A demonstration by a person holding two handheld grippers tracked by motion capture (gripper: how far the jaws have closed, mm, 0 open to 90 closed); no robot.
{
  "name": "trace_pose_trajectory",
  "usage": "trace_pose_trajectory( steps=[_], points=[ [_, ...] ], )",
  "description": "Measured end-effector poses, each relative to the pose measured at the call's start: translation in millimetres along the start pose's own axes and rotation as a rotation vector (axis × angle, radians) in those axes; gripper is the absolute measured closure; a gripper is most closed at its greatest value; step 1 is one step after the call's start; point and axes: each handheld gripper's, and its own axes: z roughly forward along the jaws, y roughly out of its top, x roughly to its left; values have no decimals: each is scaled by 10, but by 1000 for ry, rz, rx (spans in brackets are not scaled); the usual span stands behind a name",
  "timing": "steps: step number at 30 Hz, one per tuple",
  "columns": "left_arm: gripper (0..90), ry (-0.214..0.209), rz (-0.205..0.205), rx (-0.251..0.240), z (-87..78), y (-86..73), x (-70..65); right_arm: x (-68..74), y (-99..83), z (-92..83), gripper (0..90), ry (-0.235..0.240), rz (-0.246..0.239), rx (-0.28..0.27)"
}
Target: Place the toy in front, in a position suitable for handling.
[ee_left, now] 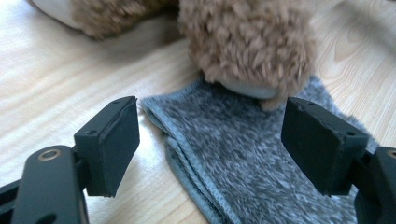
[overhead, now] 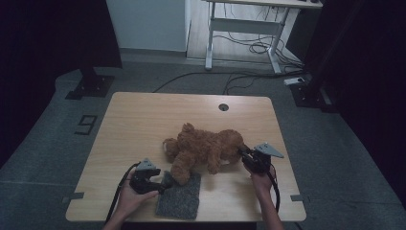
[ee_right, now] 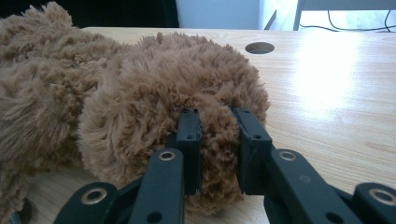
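Observation:
A brown plush teddy bear (overhead: 203, 148) lies on its side in the middle of the wooden table (overhead: 143, 120). One of its feet (ee_left: 252, 51) rests on the far edge of a folded grey towel (overhead: 179, 195) near the front edge. My left gripper (overhead: 162, 184) sits low at the towel's left end, open, its jaws standing wide on either side of the towel's corner (ee_left: 187, 135) without pressing on it. My right gripper (overhead: 242, 154) is shut on the bear's fur (ee_right: 217, 140) at the bear's right end.
A round cable hole (overhead: 223, 107) sits near the table's far edge. Beyond the table stand a white desk frame (overhead: 244, 33) with loose cables on the floor and black stand bases (overhead: 91, 86) at both sides.

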Motion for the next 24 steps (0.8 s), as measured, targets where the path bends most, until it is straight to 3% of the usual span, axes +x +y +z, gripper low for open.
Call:
trace_pose_trajectory(
  steps=[10, 18, 21, 22, 23, 24],
  points=[
    [193, 54, 24, 38, 95, -33, -18, 4, -9, -10, 739, 2, 1, 2],
    [198, 63, 15, 42, 136, -71, 14, 3, -12, -14, 739, 4, -2, 3],
    [243, 86, 33, 36, 135, -87, 1, 2, -12, -15, 739, 4, -1, 3],
    [264, 104, 50, 32, 137, -101, -19, 3, -13, -16, 739, 4, -1, 3],
    [298, 131, 91, 32, 138, -133, -84, 2, -14, -17, 739, 5, -3, 4],
    [337, 131, 91, 32, 138, -133, -84, 1, -15, -19, 738, 5, -2, 3]
  ],
)
